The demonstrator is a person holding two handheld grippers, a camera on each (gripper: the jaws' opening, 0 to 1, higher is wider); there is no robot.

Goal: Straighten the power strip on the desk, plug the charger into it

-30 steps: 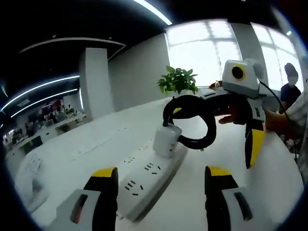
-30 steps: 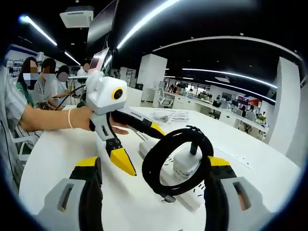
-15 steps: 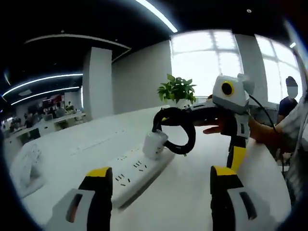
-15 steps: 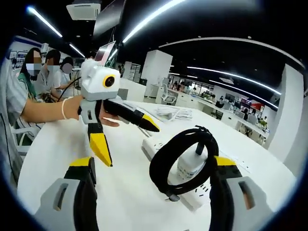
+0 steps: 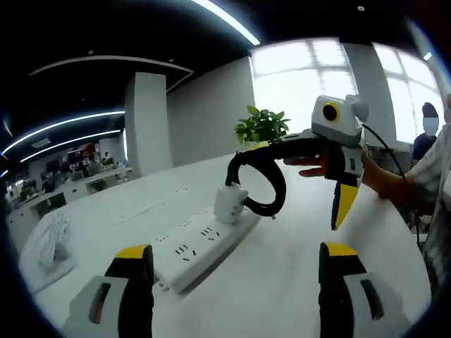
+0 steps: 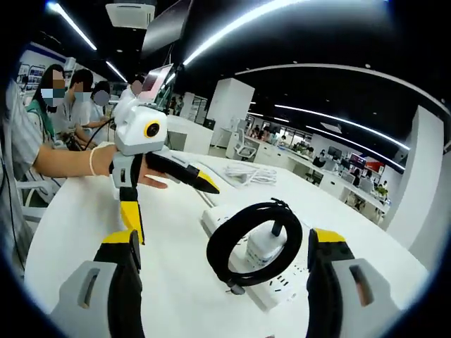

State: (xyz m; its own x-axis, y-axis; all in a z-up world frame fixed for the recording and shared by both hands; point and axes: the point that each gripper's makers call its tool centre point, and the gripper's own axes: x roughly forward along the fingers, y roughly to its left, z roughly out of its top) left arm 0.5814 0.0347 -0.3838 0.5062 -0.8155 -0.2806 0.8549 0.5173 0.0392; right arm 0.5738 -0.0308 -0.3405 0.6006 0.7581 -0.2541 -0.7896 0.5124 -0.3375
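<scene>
In my left gripper view, a bundle of white cord (image 5: pixel 51 243) lies at the far left of the desk (image 5: pixel 282 267). My left gripper (image 5: pixel 236 296) has its jaws spread wide with nothing between them, held above the desk short of the strip (image 5: pixel 201 248). The strip lies at a slant running away from me, and the white charger (image 5: pixel 230 204) stands plugged into its far end. The charger's black cable (image 5: pixel 257 179), tied in a coil, loops up from it. To the right, my right gripper (image 5: pixel 310 169) is at that coil, one jaw reaching to the top of the loop and the other pointing down, well apart; I cannot tell whether the upper jaw touches the cable. A plant (image 5: pixel 261 125) sits behind. In my right gripper view, people (image 6: pixel 67 95) sit at the far left, then my left gripper (image 6: pixel 165 193) comes in with a hand (image 6: pixel 144 172) on it, jaws splayed and empty. Right of it the strip (image 6: pixel 243 264) lies on the desk (image 6: pixel 84 232) with the charger (image 6: pixel 264 246) in it, the coil (image 6: pixel 250 243) standing between my own parted jaws.
</scene>
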